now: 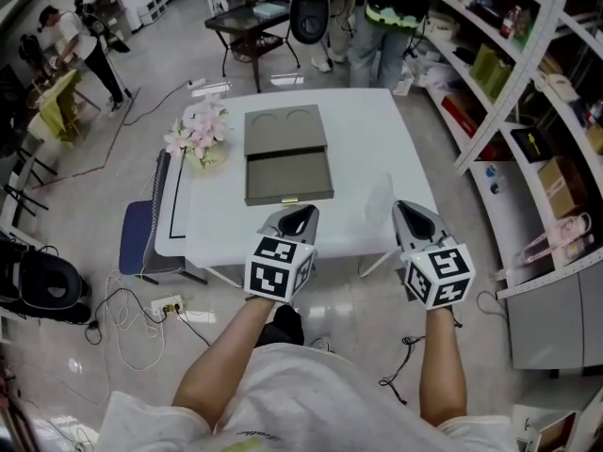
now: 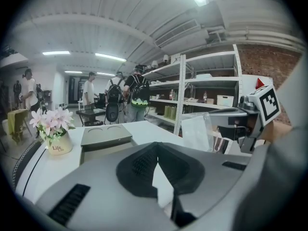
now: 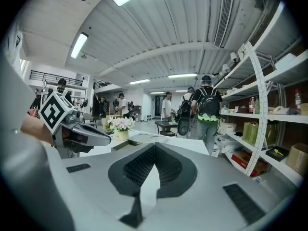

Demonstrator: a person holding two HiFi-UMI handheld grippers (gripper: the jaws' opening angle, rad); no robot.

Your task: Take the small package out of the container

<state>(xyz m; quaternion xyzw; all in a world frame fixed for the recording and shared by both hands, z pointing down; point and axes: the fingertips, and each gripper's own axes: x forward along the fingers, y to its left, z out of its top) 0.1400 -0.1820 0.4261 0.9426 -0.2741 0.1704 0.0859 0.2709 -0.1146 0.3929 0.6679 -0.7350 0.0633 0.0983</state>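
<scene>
An olive-grey box container (image 1: pixel 287 175) lies open on the white table (image 1: pixel 367 130), its lid with two round recesses folded back; its inside looks bare. It also shows in the left gripper view (image 2: pixel 103 137) and the right gripper view (image 3: pixel 139 138). A clear small package (image 2: pixel 197 131) stands on the table right of the box, faint in the head view (image 1: pixel 379 201). My left gripper (image 1: pixel 300 217) hovers at the table's near edge just below the box, jaws shut and empty (image 2: pixel 155 146). My right gripper (image 1: pixel 407 210) hangs beside the package, shut on nothing (image 3: pixel 154 147).
A pot of pink flowers (image 1: pixel 201 139) stands at the table's left edge. Shelving (image 1: pixel 528 92) runs along the right. People stand by a dark table (image 1: pixel 250 22) beyond. A chair (image 1: pixel 141 234) and floor cables (image 1: pixel 141 309) lie on the left.
</scene>
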